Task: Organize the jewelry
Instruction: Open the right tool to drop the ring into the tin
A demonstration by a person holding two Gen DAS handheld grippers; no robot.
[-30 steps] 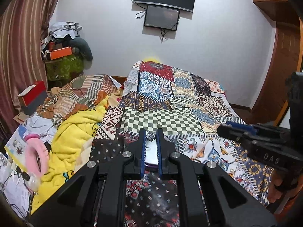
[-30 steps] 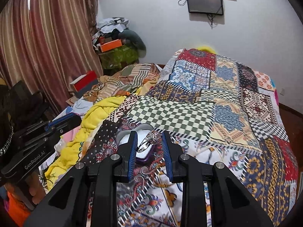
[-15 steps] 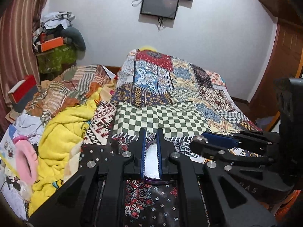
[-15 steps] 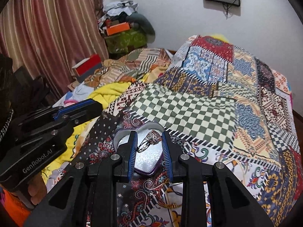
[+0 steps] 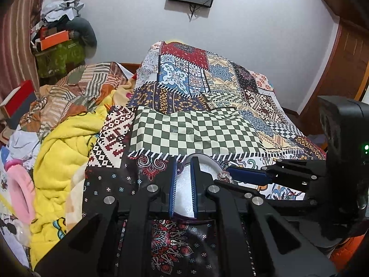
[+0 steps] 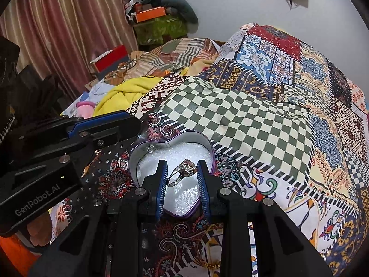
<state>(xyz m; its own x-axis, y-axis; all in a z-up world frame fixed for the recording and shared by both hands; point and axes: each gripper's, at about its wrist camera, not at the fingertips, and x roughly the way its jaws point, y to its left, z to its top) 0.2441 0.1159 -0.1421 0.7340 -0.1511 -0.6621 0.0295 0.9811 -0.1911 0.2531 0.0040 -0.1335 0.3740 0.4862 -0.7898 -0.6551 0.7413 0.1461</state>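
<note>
jewelry first: a silver ring (image 6: 182, 173) with a stone-set top sits crosswise between the right gripper (image 6: 182, 177)'s jaws, pinched by the blue pads (image 6: 161, 182) on either side of it. it hangs just above the white glittery lining of a heart-shaped tin (image 6: 204, 143), whose purple-edged metal wall curves around ahead of and beneath the jaws. a second small sparkling piece (image 6: 150, 148) lies inside the tin against its far-left lobe, ahead and left of the jaws; what kind of piece it is cannot be told.

in the left wrist view the same ring (image 5: 224, 176) shows just right of the left gripper (image 5: 183, 180), at the tip of the right gripper (image 5: 233, 177), which comes in from the right side. the left gripper's jaws are nearly together, with a narrow gap between the blue pads and nothing gripped in it; the tin (image 5: 213, 161) shows through and beyond that gap, so the jaws hover over its near edge.

the tin rests on a patchwork bedspread (image 6: 253, 124), with a green-and-white checked panel just ahead of both sets of jaws. further left of the jaws lie a yellow blanket (image 5: 60, 157) and a pink ring-shaped object (image 5: 20, 191), well apart from the tin.
</note>
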